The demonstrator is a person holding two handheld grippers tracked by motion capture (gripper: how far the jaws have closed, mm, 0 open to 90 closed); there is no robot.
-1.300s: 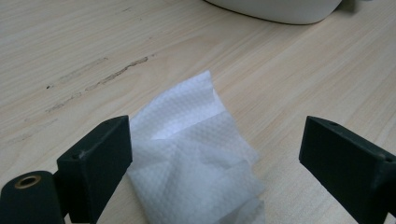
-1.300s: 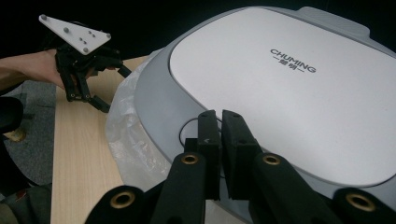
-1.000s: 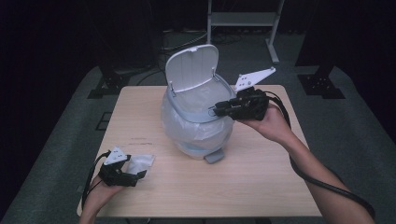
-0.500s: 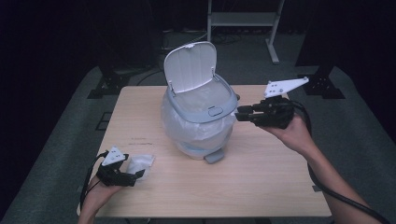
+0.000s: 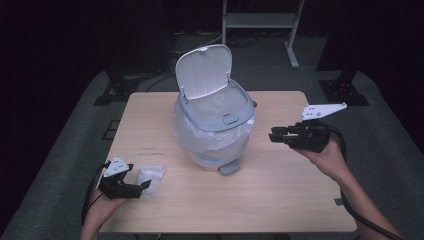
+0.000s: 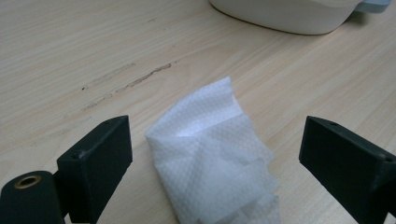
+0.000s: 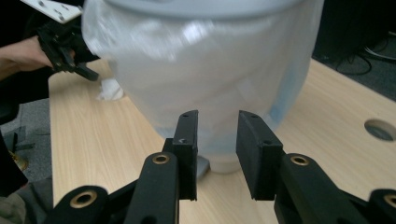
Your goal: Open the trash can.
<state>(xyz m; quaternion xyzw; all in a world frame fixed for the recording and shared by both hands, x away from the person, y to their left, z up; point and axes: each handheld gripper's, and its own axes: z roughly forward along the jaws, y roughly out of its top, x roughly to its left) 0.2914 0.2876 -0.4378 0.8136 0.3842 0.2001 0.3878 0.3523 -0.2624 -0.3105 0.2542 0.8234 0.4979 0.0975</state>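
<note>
A pale grey pedal bin (image 5: 212,125) stands mid-table, lined with a clear plastic bag, its white lid (image 5: 204,70) tipped up and open. My right gripper (image 5: 274,136) hovers to the right of the bin, apart from it, its jaws pointing at the bin's side (image 7: 201,60). Those jaws (image 7: 217,135) have just been opening; a narrow gap shows, with nothing between them. My left gripper (image 5: 142,187) rests near the front left edge, open wide (image 6: 219,140). It straddles a crumpled white tissue (image 6: 212,154) that its pads do not touch.
The bin's foot pedal (image 5: 228,167) sticks out toward me. A round cable hole (image 7: 379,129) sits in the wooden table (image 5: 280,195) behind the bin. A metal rack (image 5: 260,20) stands on the floor beyond the table.
My right gripper has drawn away from the bin's rim, moving right and down toward me. The left gripper and tissue have stayed put.
</note>
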